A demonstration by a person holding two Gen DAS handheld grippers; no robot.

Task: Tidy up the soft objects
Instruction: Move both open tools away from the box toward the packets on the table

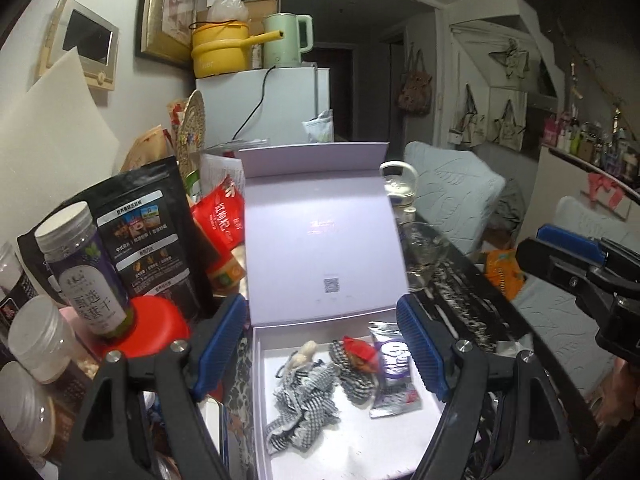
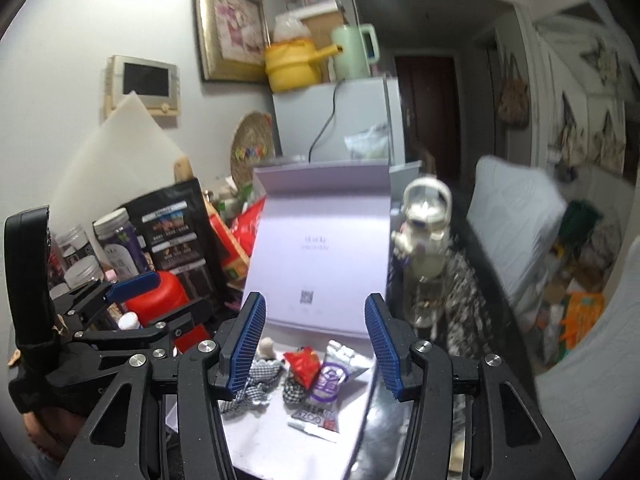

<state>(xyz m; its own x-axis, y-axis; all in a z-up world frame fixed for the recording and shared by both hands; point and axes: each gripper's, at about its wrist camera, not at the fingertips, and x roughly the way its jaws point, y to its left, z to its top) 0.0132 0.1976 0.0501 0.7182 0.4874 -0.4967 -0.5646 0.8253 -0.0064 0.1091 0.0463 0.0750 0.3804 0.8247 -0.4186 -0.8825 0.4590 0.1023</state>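
A pale lilac box (image 1: 264, 412) stands open with its lid (image 1: 320, 248) raised at the back. Inside lie a checked fabric scrunchie (image 1: 302, 404), a second checked piece with a red item (image 1: 358, 354) on it, a small cream plush (image 1: 302, 354) and a silver snack packet (image 1: 394, 376). My left gripper (image 1: 324, 344) is open and empty, its jaws wide apart over the box. My right gripper (image 2: 316, 344) is open and empty above the box (image 2: 280, 440), over the packet (image 2: 332, 380) and the red item (image 2: 304, 364). Each gripper shows at the side of the other's view.
Left of the box stand jars (image 1: 86, 272), a black pouch (image 1: 148, 240), a red lid (image 1: 156, 320) and red snack bags (image 1: 220, 216). A glass bottle (image 1: 400, 188) and a glass stand to the right. A fridge (image 1: 288, 108) with a yellow pot and green kettle is behind.
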